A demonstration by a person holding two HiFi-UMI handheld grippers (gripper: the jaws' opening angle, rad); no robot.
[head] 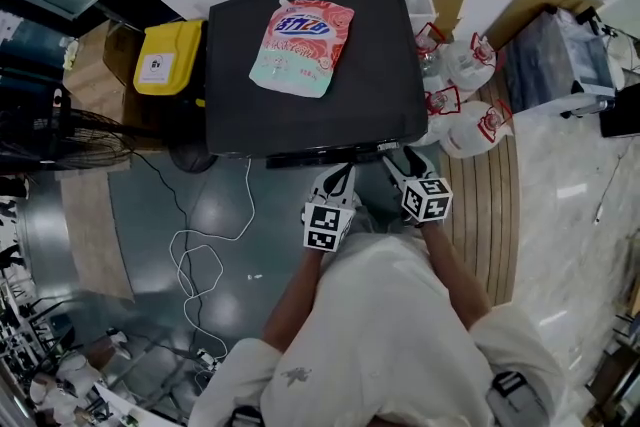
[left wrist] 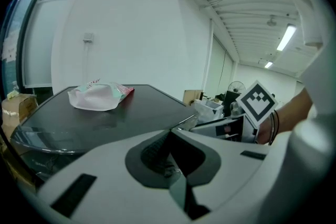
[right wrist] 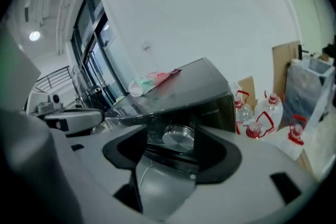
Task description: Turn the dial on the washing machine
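The washing machine (head: 380,105) has a dark flat top with a pink and mint detergent pouch (head: 300,45) lying on it. Both grippers are at its front panel. In the right gripper view the round silver dial (right wrist: 178,137) sits between the tips of my right gripper (right wrist: 174,150), whose jaws stand apart with a gap showing on each side of the dial. My left gripper (left wrist: 169,136) is shut on nothing, beside the right one and just below the machine's front edge. In the head view the left gripper (head: 342,175) and the right gripper (head: 398,158) reach under that edge, which hides the dial.
Several clear water jugs with red handles (head: 465,105) stand on the floor right of the machine. A yellow box (head: 168,57) sits at its left, a fan (head: 60,130) further left. A white cable (head: 200,255) loops over the floor. Cardboard (head: 540,0) leans at the back right.
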